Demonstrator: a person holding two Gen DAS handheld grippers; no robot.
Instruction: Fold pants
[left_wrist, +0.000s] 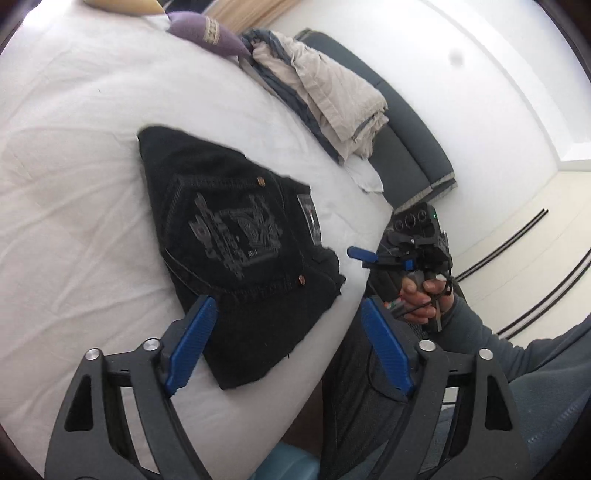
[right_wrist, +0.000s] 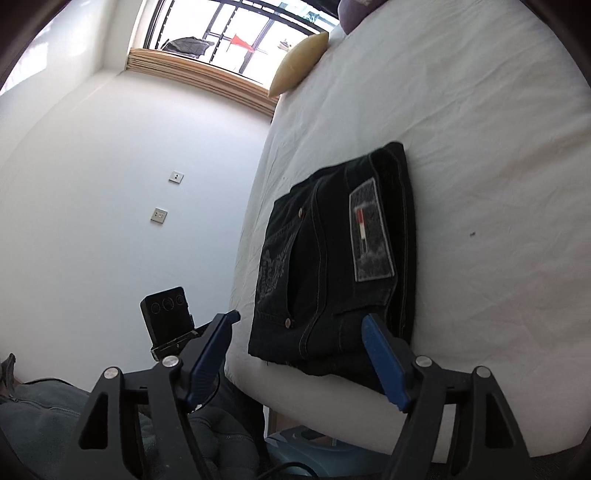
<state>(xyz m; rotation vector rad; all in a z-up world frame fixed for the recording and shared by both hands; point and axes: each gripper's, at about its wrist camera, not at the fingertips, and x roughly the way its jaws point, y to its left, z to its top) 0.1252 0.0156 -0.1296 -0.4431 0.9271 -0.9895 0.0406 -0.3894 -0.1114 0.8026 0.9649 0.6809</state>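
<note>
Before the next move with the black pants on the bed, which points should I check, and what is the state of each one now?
1. Left gripper empty: ok, jaws wide apart, no cloth between them.
2. Right gripper empty: ok, jaws apart and off the cloth.
3. Black pants folded: ok, a compact packet with the back pocket up; a frayed hem shows at the near edge.
4. Pants fully on the white bed sheet: ok, but close to the bed edge.
5. Layers under the top aligned: cannot tell, they are hidden.
6. Beige and grey clothes clear of the pants: ok, they lie apart, farther along the bed.
</note>
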